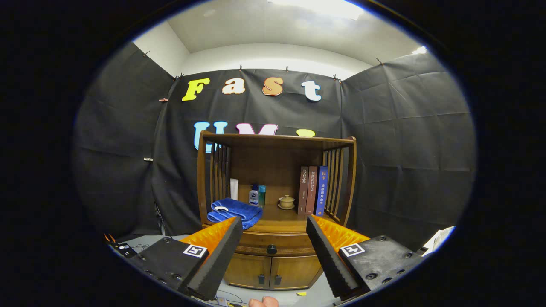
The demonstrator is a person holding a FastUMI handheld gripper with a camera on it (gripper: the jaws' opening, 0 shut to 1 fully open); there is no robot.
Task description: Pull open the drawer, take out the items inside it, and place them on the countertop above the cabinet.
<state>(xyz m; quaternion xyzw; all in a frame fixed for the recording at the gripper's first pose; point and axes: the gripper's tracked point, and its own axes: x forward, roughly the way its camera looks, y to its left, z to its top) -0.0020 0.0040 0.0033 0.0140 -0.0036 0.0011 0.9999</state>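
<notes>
A wooden cabinet (pixel 273 264) stands ahead against the booth wall, with an open shelf unit on top. Its drawer (pixel 256 246) is closed, a dark round knob (pixel 271 249) at its middle. My gripper (pixel 273 228) is open, the fingers spread wide, and the knob sits between them, some way beyond the tips. The countertop (pixel 277 218) above the drawer carries a folded blue towel (pixel 234 212) at the left. Nothing is held between the fingers. The drawer's contents are hidden.
On the countertop stand a white tube (pixel 234 189), two small bottles (pixel 257 196), a lidded ceramic cup (pixel 286 201) and three upright books (pixel 312 190). Slatted wooden sides (pixel 337 183) flank the shelf. Two lower doors (pixel 268 273) sit below the drawer. A person's fingers (pixel 263 302) show below the cabinet.
</notes>
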